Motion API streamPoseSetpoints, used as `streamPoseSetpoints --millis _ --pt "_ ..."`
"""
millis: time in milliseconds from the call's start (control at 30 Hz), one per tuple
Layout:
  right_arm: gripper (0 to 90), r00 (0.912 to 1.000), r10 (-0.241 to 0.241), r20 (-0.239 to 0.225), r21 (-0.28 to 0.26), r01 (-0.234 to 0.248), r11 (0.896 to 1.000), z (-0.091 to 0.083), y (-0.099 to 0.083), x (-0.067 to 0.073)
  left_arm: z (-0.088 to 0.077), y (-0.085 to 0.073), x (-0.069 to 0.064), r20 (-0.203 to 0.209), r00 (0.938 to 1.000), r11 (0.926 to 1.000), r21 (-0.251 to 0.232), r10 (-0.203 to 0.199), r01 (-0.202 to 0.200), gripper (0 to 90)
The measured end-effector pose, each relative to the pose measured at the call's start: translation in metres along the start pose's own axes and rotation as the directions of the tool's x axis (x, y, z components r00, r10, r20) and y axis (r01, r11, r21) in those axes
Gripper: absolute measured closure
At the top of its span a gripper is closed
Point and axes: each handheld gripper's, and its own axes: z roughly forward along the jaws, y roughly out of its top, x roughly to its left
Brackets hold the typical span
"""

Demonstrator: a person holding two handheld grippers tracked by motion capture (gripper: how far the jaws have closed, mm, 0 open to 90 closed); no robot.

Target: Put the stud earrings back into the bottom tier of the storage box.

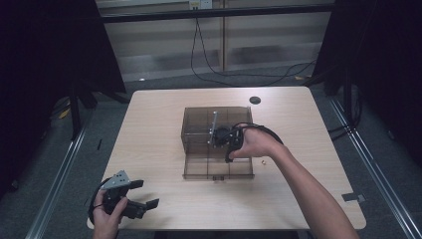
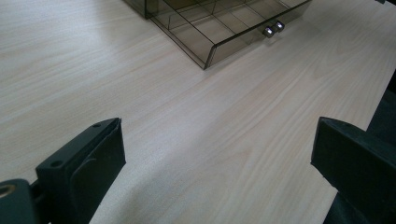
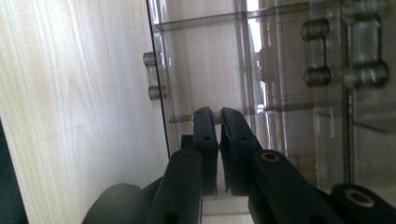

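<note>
A smoky see-through drawer box (image 1: 199, 117) stands at the table's middle, its divided drawer (image 1: 199, 168) pulled out toward me. My right gripper (image 1: 219, 137) hangs over the drawer's back compartments. In the right gripper view its jaws (image 3: 217, 116) are nearly together, pinching a small pale piece (image 3: 215, 113) at the tips, above the drawer's clear wall and beside the handle studs (image 3: 153, 74). My left gripper (image 1: 148, 193) rests near the front left edge, jaws wide apart with nothing between them (image 2: 217, 154). Ahead of it lie the drawer's front corner (image 2: 210, 44) and its metal knob (image 2: 273, 28).
A tiny pale bit (image 1: 264, 161) lies on the table just right of the drawer. A black round cap (image 1: 255, 100) sits near the far edge. Tape marks (image 1: 352, 196) lie at the front right corner. Cables run across the floor behind.
</note>
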Motion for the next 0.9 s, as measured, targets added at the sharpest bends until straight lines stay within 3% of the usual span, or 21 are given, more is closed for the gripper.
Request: streamPoseSetpoints --millis 467,900 --pt "85.3 0.9986 -0.045 -0.025 0.049 0.047 0.998 0.029 0.032 0.002 0.000 0.000 -0.001 0.007 0.9999 1.0000 -0.002 0.007 -0.007 2.8" --pt "85.0 0.9971 -0.071 -0.029 0.102 0.073 0.992 0.056 0.040 -0.002 0.000 0.000 0.000 0.011 0.9999 1.0000 -0.003 0.003 -0.003 2.7"
